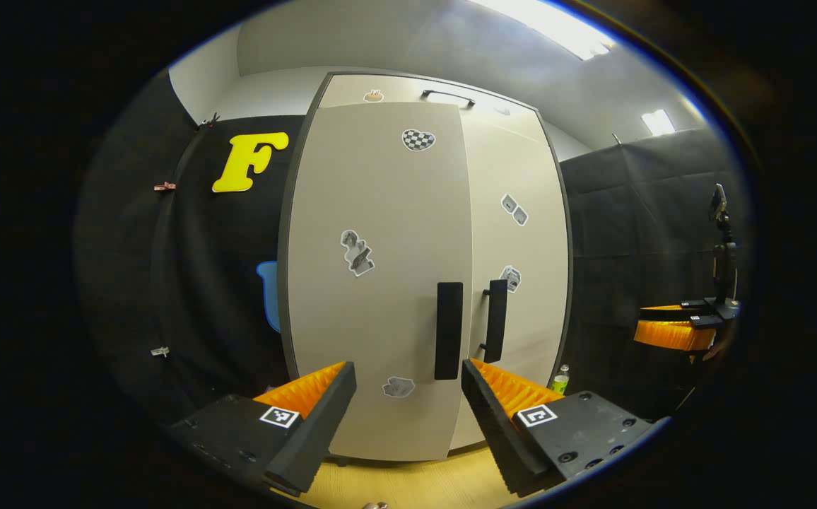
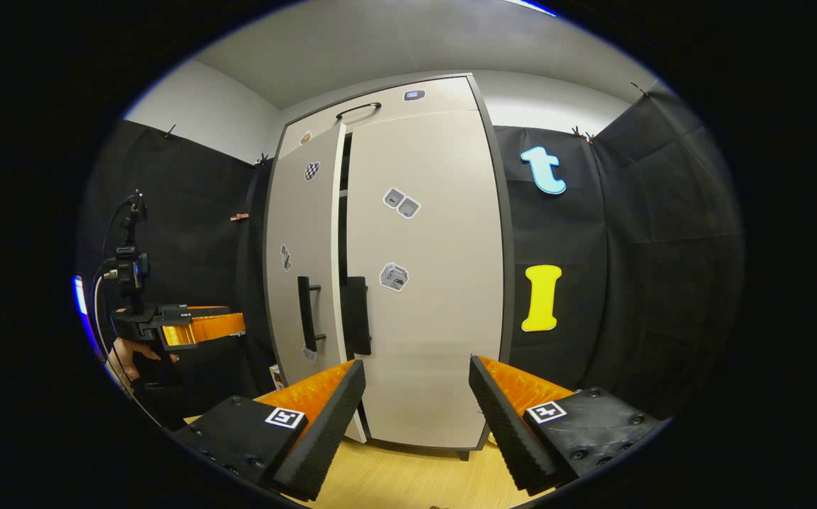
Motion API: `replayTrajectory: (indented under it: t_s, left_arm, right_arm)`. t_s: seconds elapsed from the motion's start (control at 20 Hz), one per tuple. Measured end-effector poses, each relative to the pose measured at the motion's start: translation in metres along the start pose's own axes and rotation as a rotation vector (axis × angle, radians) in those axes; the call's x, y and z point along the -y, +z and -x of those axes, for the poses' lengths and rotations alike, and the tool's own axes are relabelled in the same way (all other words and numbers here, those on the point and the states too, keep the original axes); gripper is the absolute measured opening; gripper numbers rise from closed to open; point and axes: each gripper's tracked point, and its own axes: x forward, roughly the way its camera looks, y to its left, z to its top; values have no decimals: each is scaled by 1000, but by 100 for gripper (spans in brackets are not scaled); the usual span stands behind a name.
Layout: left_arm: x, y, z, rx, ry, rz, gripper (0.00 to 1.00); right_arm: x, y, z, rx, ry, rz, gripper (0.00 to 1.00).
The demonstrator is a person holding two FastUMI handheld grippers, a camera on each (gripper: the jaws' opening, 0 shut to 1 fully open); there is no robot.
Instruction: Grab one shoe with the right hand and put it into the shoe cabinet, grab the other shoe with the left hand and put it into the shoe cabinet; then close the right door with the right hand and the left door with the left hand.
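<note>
**A:** Which step is in hand?

**B:** By my reading, the door-closing stage. The shoe cabinet (image 2: 422,283) stands on a pale wooden floor (image 2: 408,481). Its right door (image 2: 426,283) looks flush with the frame. The left door (image 2: 302,268) stands slightly ajar, with a dark gap between the two. No shoes are visible outside, so they are probably inside already.

**A:** And the fingers?

**B:** Both pairs are spread wide and hold nothing. The left gripper (image 1: 408,410) faces the left door (image 1: 380,283) head-on, its fingers either side of that door's black handle (image 1: 449,331) but short of it. The right gripper (image 2: 415,424) hangs in front of the right door, apart from it.

**A:** What does the next move call for?

**B:** Likely the left gripper going forward to press the left door shut, keeping clear of the right door's handle (image 1: 497,319) just beside it.
</note>
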Motion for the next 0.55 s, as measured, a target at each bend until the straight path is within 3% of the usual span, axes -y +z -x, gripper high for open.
replayTrajectory:
  t_s: [0.55]
  left_arm:
    - [2, 6, 18, 22, -11, -12, 95]
  right_arm:
    - [-8, 6, 7, 17, -6, -10, 98]
